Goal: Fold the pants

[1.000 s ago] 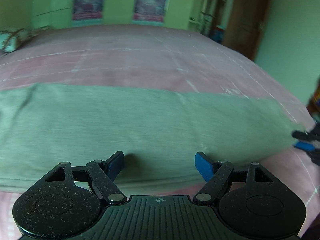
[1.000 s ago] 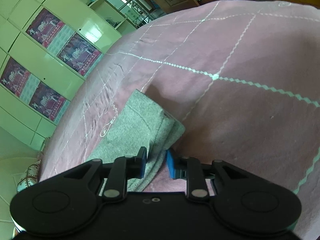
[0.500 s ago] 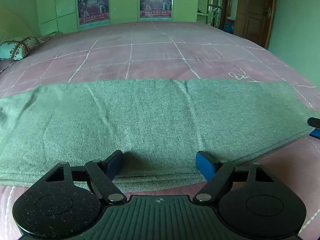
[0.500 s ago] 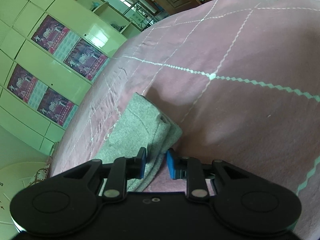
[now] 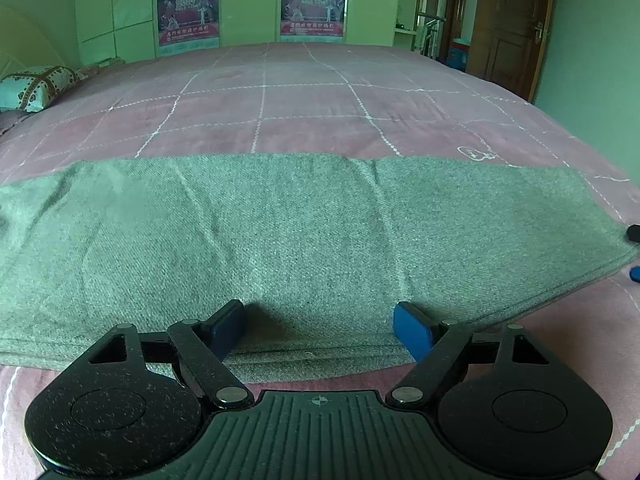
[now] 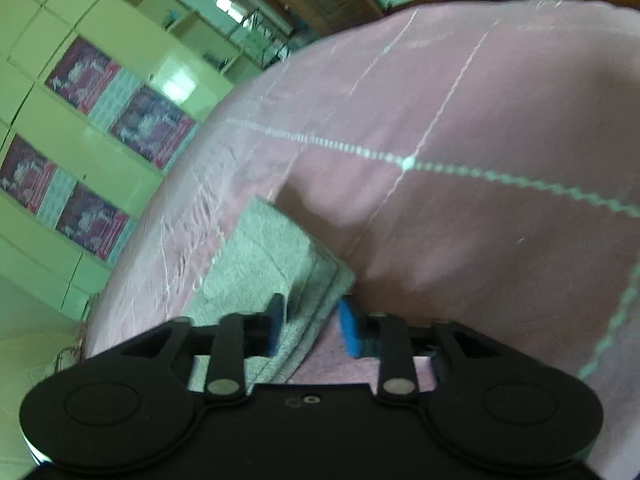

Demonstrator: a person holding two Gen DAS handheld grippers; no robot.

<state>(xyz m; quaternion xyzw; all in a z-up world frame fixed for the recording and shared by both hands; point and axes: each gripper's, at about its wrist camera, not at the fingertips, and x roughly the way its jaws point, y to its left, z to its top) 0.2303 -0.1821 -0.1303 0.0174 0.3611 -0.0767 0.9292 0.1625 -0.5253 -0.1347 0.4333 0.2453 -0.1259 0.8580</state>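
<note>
Grey-green pants (image 5: 304, 240) lie folded lengthwise in a long band across the pink bed. My left gripper (image 5: 320, 326) is open, its fingers wide apart over the near edge of the pants at mid-length. In the right wrist view the pants' end (image 6: 272, 256) lies between the fingers of my right gripper (image 6: 310, 322), which has opened; the layered edge sits in the gap, not pinched. The right gripper's fingertips (image 5: 634, 234) show at the far right edge of the left wrist view, beside the end of the pants.
The pink checked bedspread (image 5: 304, 108) covers the whole bed. A patterned pillow (image 5: 36, 84) lies at the far left. Green cupboards with posters (image 5: 188, 8) stand behind the bed, and a brown door (image 5: 508, 24) at the right.
My right gripper has opened from shut on the end of the pants, and that end now lies lower on the bed. The left gripper stays open at the near edge.
</note>
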